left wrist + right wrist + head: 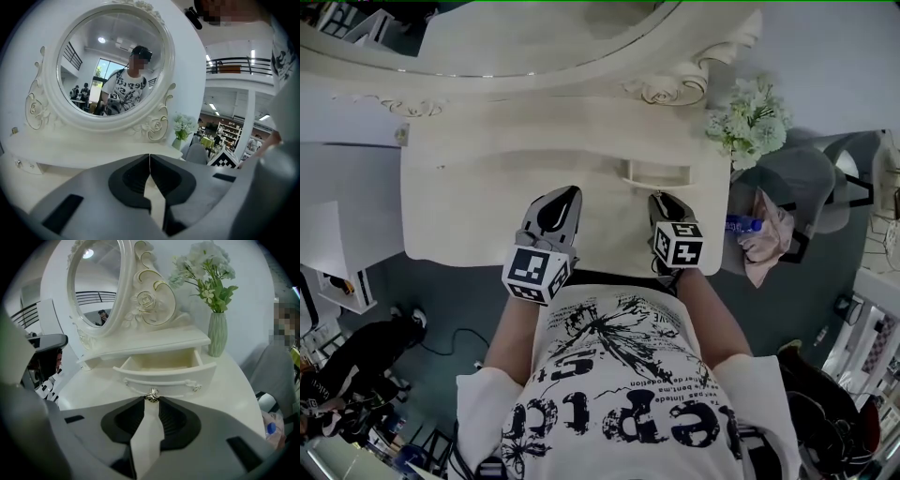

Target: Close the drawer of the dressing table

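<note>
White dressing table [469,206] with an oval mirror [108,61] fills the view, its small drawer [164,373] pulled out on the right. The right gripper [151,403] has its jaws apart, the drawer's metal knob [151,394] just at their tips. The left gripper [149,159] has its jaws together on nothing.

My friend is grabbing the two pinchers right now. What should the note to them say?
Left gripper: shut, holding nothing, low over the dressing table.
Right gripper: jaws apart, tips right at the drawer's knob, with no grip on it that I can see.
Drawer: pulled out beneath the mirror shelf.
Done: nothing yet, since the drawer is open.
Left: push the drawer front in until it sits flush.
</note>
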